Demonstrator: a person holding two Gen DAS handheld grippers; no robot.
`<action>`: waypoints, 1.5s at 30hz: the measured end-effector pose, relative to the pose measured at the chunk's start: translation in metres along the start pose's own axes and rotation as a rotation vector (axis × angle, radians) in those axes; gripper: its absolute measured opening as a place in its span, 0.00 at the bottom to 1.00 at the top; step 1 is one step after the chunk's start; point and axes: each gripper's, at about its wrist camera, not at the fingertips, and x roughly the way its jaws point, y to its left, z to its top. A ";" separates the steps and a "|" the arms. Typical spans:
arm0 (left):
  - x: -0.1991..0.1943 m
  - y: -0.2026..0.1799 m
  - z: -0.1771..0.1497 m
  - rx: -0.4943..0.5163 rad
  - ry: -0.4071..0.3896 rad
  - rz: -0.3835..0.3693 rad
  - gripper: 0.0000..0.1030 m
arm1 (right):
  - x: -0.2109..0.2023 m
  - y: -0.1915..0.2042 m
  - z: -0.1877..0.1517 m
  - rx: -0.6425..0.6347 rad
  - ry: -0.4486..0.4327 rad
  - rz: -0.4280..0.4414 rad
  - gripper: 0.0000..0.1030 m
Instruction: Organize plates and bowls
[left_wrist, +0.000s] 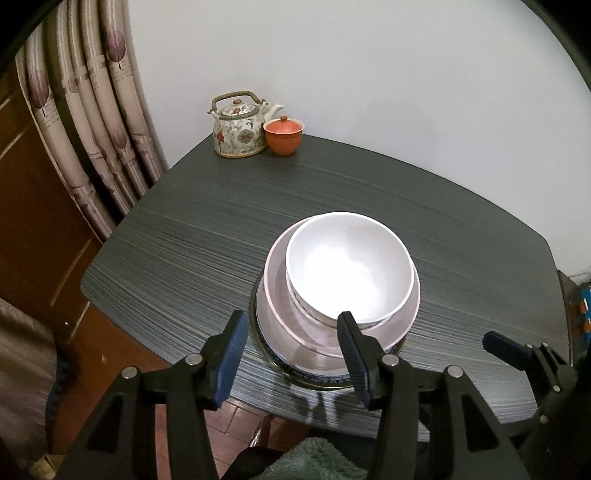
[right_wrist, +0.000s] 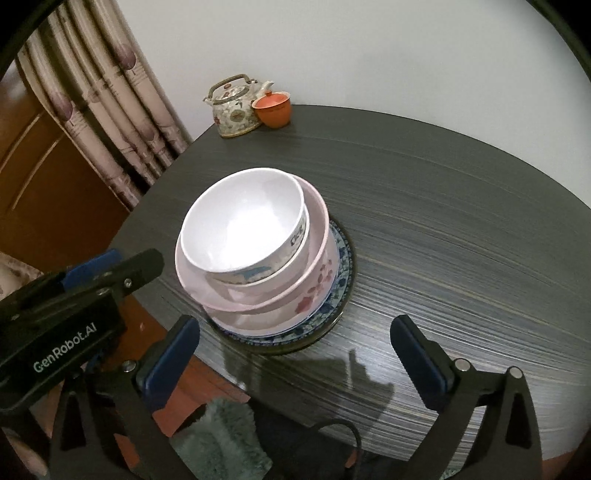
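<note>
Both claws, left claw (left_wrist: 291, 354) and right claw (right_wrist: 295, 354), gape empty. We judge bowl stack (right_wrist: 251, 236) glazed, slippery, breakable (leaning too); we'd pinch rims.

Dark grey wood-grain worktop (left_wrist: 207, 236), floral ceramic teapot with a woven handle (left_wrist: 239, 127) at its far corner, lidded terracotta cup (left_wrist: 283, 135) touching beside it, patterned beige curtain (left_wrist: 92, 110), brown wooden cabinet (left_wrist: 33, 206), plain white wall (left_wrist: 369, 81), teal fluffy fabric (right_wrist: 218, 428) below the near edge.
</note>
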 end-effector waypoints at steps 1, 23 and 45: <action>0.000 -0.001 0.000 0.004 -0.001 0.003 0.50 | -0.001 0.000 -0.001 -0.002 -0.002 0.000 1.00; 0.004 -0.004 -0.002 0.008 0.017 0.020 0.50 | 0.005 0.000 -0.005 -0.007 0.020 -0.007 1.00; 0.005 -0.002 -0.002 0.003 0.026 0.020 0.50 | 0.010 0.002 -0.009 -0.007 0.036 -0.009 1.00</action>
